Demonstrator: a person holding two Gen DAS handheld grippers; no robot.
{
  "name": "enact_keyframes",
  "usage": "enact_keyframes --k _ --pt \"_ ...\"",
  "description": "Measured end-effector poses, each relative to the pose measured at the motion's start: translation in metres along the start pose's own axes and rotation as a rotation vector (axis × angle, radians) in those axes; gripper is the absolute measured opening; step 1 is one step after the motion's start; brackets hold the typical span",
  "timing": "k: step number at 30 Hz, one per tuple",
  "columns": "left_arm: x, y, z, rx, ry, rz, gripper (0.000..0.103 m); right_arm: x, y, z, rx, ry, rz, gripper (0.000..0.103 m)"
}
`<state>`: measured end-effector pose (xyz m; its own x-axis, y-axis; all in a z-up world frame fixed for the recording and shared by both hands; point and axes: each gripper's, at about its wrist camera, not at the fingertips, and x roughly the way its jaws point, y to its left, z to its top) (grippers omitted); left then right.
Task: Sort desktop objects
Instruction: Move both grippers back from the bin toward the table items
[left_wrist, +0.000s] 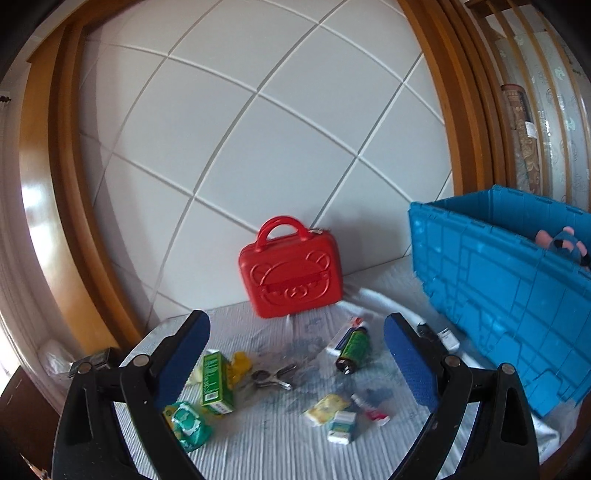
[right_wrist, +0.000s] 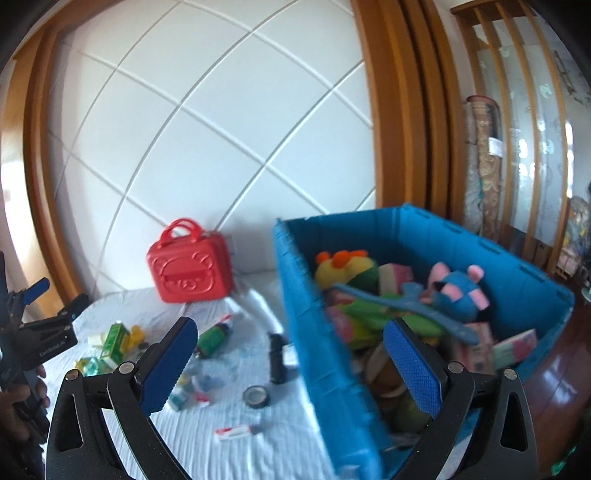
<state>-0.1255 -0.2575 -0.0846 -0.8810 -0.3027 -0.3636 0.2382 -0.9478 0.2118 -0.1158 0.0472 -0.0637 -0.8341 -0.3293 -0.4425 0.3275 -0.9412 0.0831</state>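
Observation:
Small objects lie scattered on a white cloth (left_wrist: 266, 435): a green box (left_wrist: 216, 382), a green packet (left_wrist: 188, 424), keys (left_wrist: 271, 376), a dark green bottle (left_wrist: 352, 349), a yellow packet (left_wrist: 327, 404) and a small white-teal box (left_wrist: 343, 426). My left gripper (left_wrist: 295, 354) is open and empty above them. My right gripper (right_wrist: 291, 363) is open and empty, over the near wall of the blue crate (right_wrist: 325, 350). The right wrist view also shows the bottle (right_wrist: 214, 334), a black cylinder (right_wrist: 277, 356), a tape roll (right_wrist: 256, 397) and the left gripper (right_wrist: 55, 314).
A red bear-face case (left_wrist: 291, 273) stands against the white panelled wall; it also shows in the right wrist view (right_wrist: 190, 269). The blue crate (left_wrist: 509, 295) at the right holds plush toys (right_wrist: 458, 291) and boxes. Wooden frames flank the wall.

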Motion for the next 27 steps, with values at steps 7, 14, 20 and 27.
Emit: enact_keyframes --k 7,14,20,27 --pt "0.026 0.027 -0.056 0.002 0.100 -0.008 0.096 0.051 0.055 -0.059 -0.064 0.157 0.062 0.102" --pt "0.089 -0.021 -0.120 0.047 0.240 -0.090 0.096 0.109 0.067 -0.114 -0.143 0.330 0.106 0.102" --pt "0.146 -0.063 -0.163 0.049 0.364 -0.175 0.096 0.155 0.065 -0.149 -0.202 0.457 0.188 0.102" --pt "0.186 -0.081 -0.186 0.032 0.424 -0.245 0.096 0.193 0.065 -0.182 -0.304 0.505 0.283 0.102"
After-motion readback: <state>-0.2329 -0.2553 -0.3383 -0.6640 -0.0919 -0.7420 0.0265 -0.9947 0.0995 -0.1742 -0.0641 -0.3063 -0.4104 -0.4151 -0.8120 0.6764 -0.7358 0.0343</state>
